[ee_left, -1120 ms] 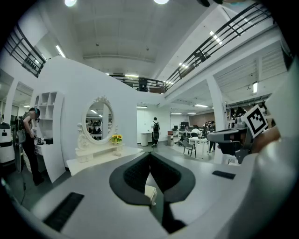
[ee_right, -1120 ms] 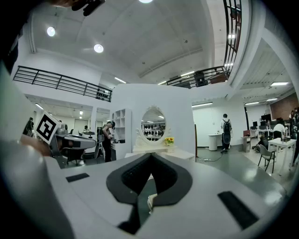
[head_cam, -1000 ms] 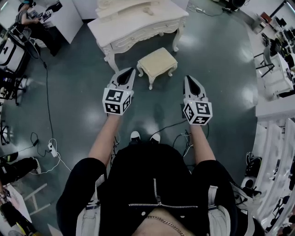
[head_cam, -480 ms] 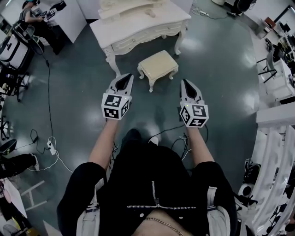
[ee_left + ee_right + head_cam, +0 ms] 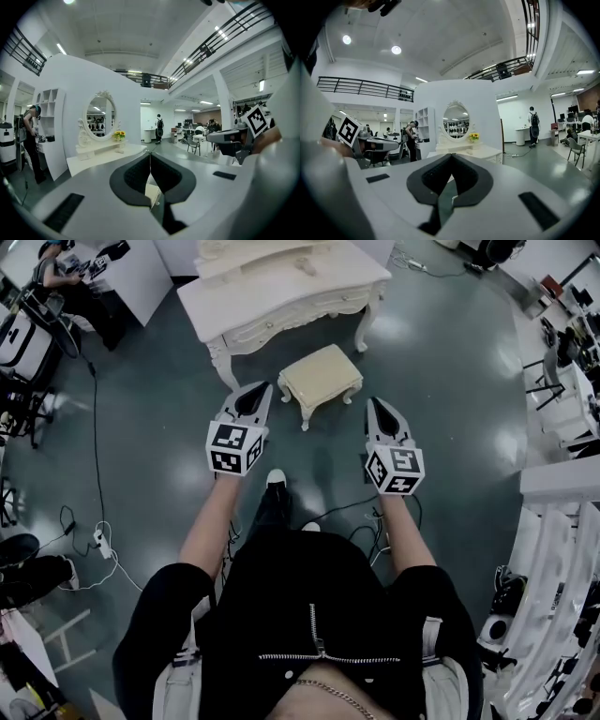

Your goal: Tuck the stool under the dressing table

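Head view: stool (image 5: 322,379) beyond the fingers (image 5: 263,401)

left gripper (image 5: 265,388) closed, right gripper (image 5: 374,403) closed

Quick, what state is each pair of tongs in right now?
Left tongs: closed, holding nothing.
Right tongs: closed, holding nothing.

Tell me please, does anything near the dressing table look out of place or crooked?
Only the stool: it stands upright on the open floor in front of the dressing table, wholly outside it rather than tucked under. It sits roughly parallel to the table's front, and nothing looks spilled or broken.
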A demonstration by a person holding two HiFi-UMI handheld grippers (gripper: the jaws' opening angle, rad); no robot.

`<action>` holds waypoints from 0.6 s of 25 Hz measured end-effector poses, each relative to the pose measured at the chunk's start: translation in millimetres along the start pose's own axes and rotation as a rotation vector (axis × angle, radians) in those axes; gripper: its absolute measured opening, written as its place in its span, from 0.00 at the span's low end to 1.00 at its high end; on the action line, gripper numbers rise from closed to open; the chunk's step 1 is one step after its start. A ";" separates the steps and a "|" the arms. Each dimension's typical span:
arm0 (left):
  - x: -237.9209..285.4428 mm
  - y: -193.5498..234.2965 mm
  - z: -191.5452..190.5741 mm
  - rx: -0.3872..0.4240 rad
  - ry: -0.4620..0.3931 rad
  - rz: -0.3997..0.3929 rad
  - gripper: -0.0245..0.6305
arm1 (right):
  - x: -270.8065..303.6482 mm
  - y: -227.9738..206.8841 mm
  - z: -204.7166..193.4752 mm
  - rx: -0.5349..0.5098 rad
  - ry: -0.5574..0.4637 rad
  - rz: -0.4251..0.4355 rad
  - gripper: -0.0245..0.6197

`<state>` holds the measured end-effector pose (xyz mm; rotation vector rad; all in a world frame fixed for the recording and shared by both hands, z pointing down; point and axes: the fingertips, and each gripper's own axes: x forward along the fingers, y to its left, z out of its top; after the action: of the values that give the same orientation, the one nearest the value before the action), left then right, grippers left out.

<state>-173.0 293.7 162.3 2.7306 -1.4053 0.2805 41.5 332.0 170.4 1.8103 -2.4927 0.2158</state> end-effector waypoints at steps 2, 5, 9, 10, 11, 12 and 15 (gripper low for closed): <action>17.9 9.2 1.6 -0.003 -0.001 -0.015 0.07 | 15.4 -6.6 1.3 0.000 0.006 -0.011 0.05; 47.9 27.6 5.4 0.002 -0.003 -0.038 0.07 | 45.9 -15.5 4.8 -0.004 0.014 -0.029 0.05; 86.4 58.3 12.1 0.012 -0.005 -0.073 0.07 | 90.9 -20.3 14.6 -0.006 0.015 -0.052 0.05; 96.0 67.0 14.0 0.017 -0.004 -0.082 0.07 | 103.1 -20.8 17.2 -0.006 0.014 -0.059 0.05; 104.9 75.7 15.5 0.023 -0.004 -0.092 0.07 | 115.0 -21.0 19.3 -0.005 0.015 -0.066 0.05; 113.1 84.2 16.7 0.028 -0.003 -0.102 0.07 | 126.4 -20.9 20.8 -0.004 0.017 -0.073 0.05; 133.9 106.6 19.0 0.039 0.000 -0.128 0.07 | 154.6 -20.3 24.5 -0.003 0.022 -0.095 0.05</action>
<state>-180.8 121.7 165.3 2.8364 -1.2306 0.3046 13.5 176.7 167.2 1.9084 -2.3836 0.2261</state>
